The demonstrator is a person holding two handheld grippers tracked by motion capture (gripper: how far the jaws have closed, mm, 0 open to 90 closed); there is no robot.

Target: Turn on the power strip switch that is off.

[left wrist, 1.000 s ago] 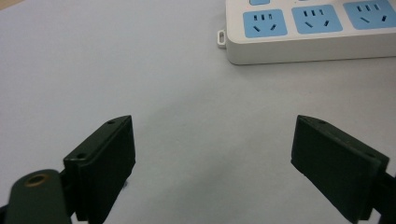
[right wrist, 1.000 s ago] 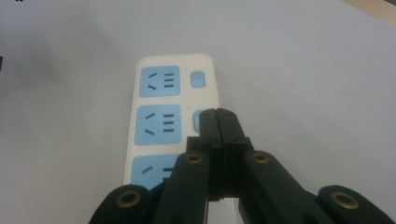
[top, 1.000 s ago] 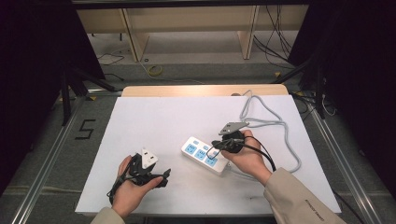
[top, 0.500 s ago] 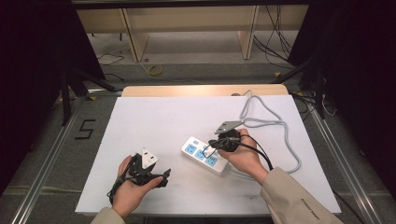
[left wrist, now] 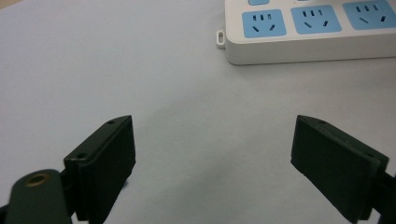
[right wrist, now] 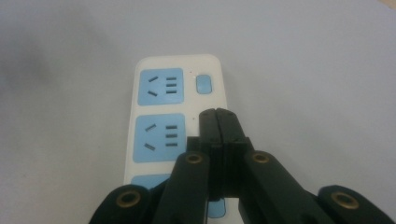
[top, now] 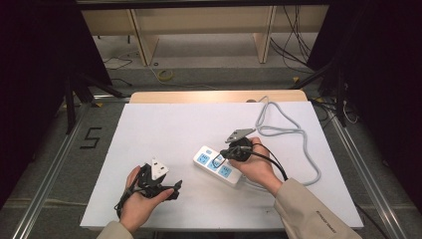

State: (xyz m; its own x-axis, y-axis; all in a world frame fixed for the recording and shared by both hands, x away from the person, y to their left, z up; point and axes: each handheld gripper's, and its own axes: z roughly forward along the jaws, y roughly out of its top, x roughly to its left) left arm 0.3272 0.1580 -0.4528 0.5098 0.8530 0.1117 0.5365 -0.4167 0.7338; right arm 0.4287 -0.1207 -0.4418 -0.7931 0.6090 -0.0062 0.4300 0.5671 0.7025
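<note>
The white power strip (top: 219, 165) lies on the white tabletop (top: 164, 129) a little right of centre and toward the near edge, set at a slant, with its grey cable (top: 293, 144) looping away to the far right. It carries three blue sockets and, at its far-left end, a small blue switch (right wrist: 203, 84).

The right tongs (right wrist: 218, 113) are clenched with nothing between them, jaws pressed flat together into one narrow tip. In the right gripper view that tip hovers over the strip's edge beside the middle socket, just short of the switch, so the step in hand looks like pressing the switch with the closed tip.

To do it well, keep the jaws clenched so they act as a single stiff finger. Slide the tip forward along the strip until it stands squarely over the switch, then press straight down rather than at a slant, since a sideways shove could skate the light strip across the smooth tabletop. Aim for the raised half of the rocker.

The left tongs (left wrist: 212, 154) are released, jaws wide apart and empty, resting near the left of the strip. They could brace the strip's near-left end if it slides.
</note>
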